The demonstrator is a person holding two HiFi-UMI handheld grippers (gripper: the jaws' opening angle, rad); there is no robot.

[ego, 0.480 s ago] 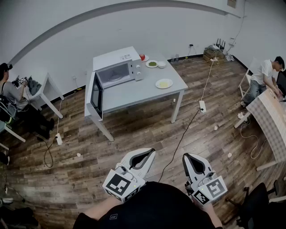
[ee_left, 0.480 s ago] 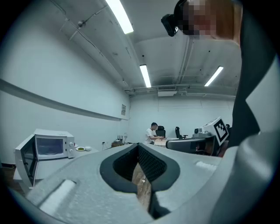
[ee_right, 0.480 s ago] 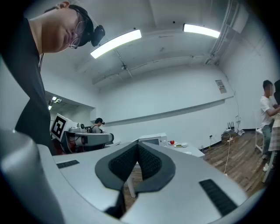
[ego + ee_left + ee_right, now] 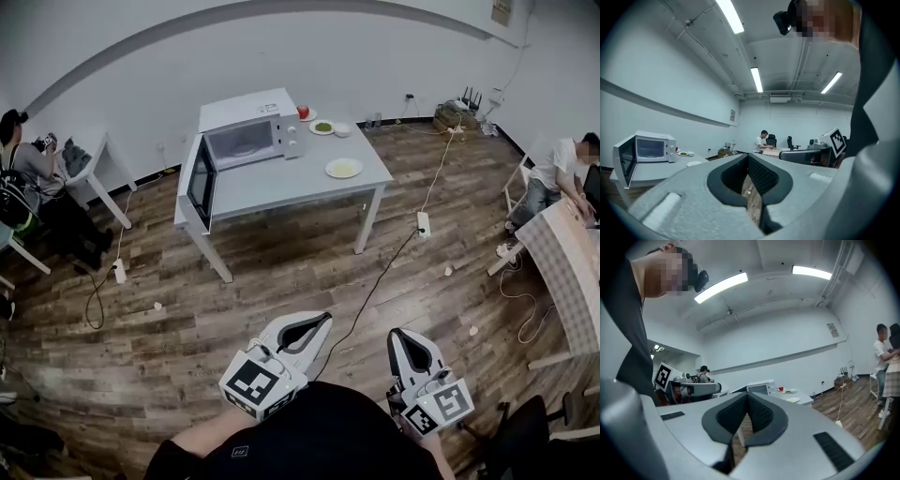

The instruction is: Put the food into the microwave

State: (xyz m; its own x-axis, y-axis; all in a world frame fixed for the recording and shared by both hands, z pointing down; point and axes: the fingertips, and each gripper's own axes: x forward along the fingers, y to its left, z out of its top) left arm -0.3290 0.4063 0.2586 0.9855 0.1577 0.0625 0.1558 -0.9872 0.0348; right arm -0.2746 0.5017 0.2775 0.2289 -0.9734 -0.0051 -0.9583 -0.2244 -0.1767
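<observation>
A white microwave (image 4: pixel 251 133) stands on a grey table (image 4: pixel 281 183) far ahead, its door (image 4: pixel 199 183) swung open to the left. Beside it lie a red apple (image 4: pixel 303 112), a plate of green food (image 4: pixel 323 127), a small white bowl (image 4: pixel 343 129) and a plate of yellowish food (image 4: pixel 344 168). My left gripper (image 4: pixel 323 319) and right gripper (image 4: pixel 395 335) are held close to my body, far from the table, both shut with nothing between the jaws. The microwave (image 4: pixel 649 149) shows small at the left of the left gripper view, and the microwave (image 4: pixel 761 388) mid-frame in the right gripper view.
A cable with a power strip (image 4: pixel 423 223) runs across the wooden floor right of the table. A person sits at a small desk (image 4: pixel 89 178) at the left; another person (image 4: pixel 553 173) sits by a checked table (image 4: pixel 572 253) at the right. An office chair (image 4: pixel 525 441) stands at the lower right.
The view has shifted slightly, with the table and microwave a little higher in frame. Both grippers stay shut in front of my body.
</observation>
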